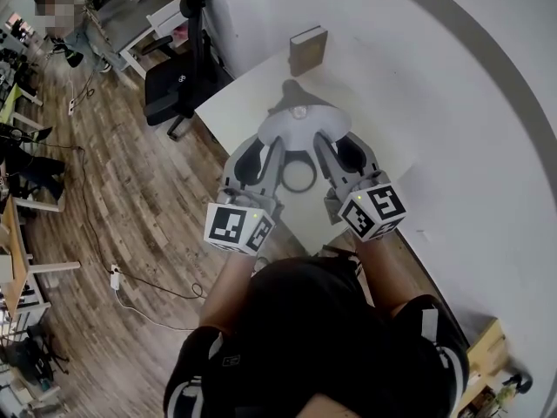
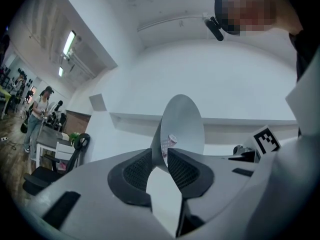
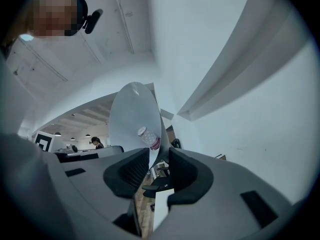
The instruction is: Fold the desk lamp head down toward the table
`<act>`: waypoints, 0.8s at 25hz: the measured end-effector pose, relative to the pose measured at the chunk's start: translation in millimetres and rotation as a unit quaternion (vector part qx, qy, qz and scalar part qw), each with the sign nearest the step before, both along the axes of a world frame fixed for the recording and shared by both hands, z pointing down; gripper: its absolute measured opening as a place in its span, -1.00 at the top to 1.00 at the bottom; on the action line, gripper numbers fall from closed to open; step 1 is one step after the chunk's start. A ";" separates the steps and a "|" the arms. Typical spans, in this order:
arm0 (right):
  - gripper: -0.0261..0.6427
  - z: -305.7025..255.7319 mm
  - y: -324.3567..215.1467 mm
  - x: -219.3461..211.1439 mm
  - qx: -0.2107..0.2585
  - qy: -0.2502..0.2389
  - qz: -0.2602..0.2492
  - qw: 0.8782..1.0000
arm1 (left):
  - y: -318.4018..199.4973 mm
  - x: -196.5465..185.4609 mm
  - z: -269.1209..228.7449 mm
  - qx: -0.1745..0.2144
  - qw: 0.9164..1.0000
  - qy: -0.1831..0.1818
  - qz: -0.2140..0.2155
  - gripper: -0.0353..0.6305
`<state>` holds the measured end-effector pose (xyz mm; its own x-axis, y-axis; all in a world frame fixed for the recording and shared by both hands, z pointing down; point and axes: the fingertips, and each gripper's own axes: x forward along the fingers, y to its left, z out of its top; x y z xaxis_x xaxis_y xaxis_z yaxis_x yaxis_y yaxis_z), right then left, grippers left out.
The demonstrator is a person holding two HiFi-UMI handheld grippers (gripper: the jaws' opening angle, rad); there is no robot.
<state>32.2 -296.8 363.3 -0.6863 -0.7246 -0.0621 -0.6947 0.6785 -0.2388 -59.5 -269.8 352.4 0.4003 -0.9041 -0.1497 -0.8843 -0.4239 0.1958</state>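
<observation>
- One desk lamp on the white table (image 1: 228,103). Its lamp head (image 1: 300,127), a pale cone, sits centred and held up between the tongs.
- One dark ring (image 1: 298,174) just under the lamp head on the near side.
- One bulb (image 2: 171,140) tucked inside the lamp head, caught by both gripper views.
- Two tongs and two marker cubes: one cube (image 1: 237,226) near-left of the lamp head, the other (image 1: 374,209) near-right.
- One brown book (image 1: 308,49) standing on edge beyond the lamp head, at the table's far side.
- One black office chair (image 1: 178,81) off to the left of the lamp head, on the wooden floor.
- Left gripper (image 2: 160,156): jaws almost together, pinching the left rim of the lamp head. One pad on the outside of the cone, the other on the inside.
- Right gripper (image 3: 159,156): same story on the right rim. Only a narrow gap between the pads, filled by the thin wall of the lamp head.
- Lamp arm and foot mostly hidden beneath the lamp head and the tongs, so no telling what the dark ring belongs to.
- Both hands hidden behind the cubes in the head view.
- One person (image 1: 83,29) far beyond the chair, too small to make out.
</observation>
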 end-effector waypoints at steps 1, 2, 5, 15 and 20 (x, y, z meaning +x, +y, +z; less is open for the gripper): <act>0.55 1.3 -0.3 -0.1 -0.001 0.001 0.001 1.000 | -0.1 0.6 1.2 -0.001 1.000 -0.001 0.001 0.60; 0.55 2.7 -0.3 0.0 -0.002 0.001 0.002 1.000 | 0.2 1.3 2.5 -0.002 1.000 -0.001 0.002 0.62; 0.55 7.7 0.8 1.1 -0.004 0.002 0.004 1.000 | 1.9 3.3 8.5 -0.002 1.000 -0.003 0.003 0.65; 0.63 14.6 8.0 -2.2 -0.006 -0.003 0.004 1.000 | 7.1 2.0 17.7 -0.007 1.000 -0.003 0.005 0.68; 0.66 20.8 11.3 -2.8 -0.009 0.000 0.004 1.000 | 9.3 1.3 22.9 -0.010 1.000 -0.001 0.003 0.69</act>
<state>29.4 -285.4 384.1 -0.6799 -0.7317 -0.0483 -0.7007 0.6676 -0.2516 -58.2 -260.5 375.3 0.4061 -0.9045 -0.1306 -0.8820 -0.4253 0.2031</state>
